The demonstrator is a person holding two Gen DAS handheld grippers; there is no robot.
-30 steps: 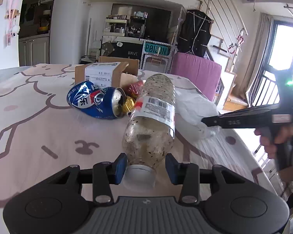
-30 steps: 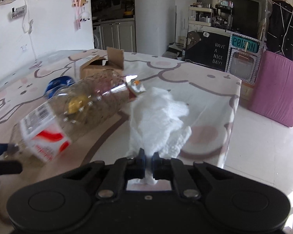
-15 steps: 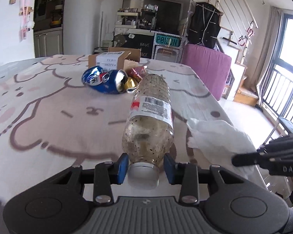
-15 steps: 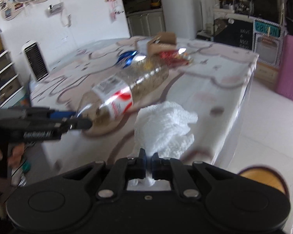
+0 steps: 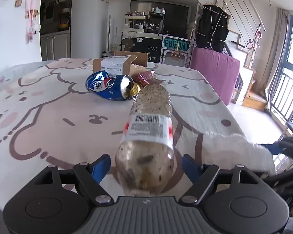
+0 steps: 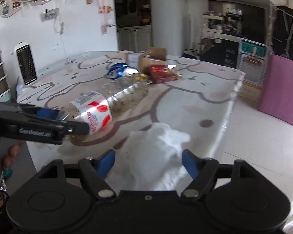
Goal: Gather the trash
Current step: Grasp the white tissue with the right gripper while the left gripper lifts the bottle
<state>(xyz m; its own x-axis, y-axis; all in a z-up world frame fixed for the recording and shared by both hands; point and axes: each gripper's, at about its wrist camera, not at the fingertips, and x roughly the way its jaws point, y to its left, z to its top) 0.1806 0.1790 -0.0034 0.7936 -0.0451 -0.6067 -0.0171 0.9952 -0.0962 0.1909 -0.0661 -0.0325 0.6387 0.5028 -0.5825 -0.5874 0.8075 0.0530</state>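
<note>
My left tongs [image 5: 146, 165] stand wide open, their blue pads clear of the plastic bottle [image 5: 148, 136] that lies lengthwise between them, its base pointing away toward the crushed blue can [image 5: 109, 87]. My right tongs [image 6: 148, 160] are likewise spread wide, with the crumpled white tissue [image 6: 158, 156] lying between the pads; whether either pad touches it I cannot tell. Beyond the bottle, the can rests on its side against gold and red wrappers [image 5: 143, 79], with an open cardboard box [image 5: 115, 66] just behind them. Everything sits on a worktop [image 5: 39, 117] covered in a pink cartoon-print cloth, the tissue near its edge. Behind it the room shows a pink upholstered seat [image 5: 214, 74], a black sign reading "HAVE A NICE" and a balcony railing at right.
</note>
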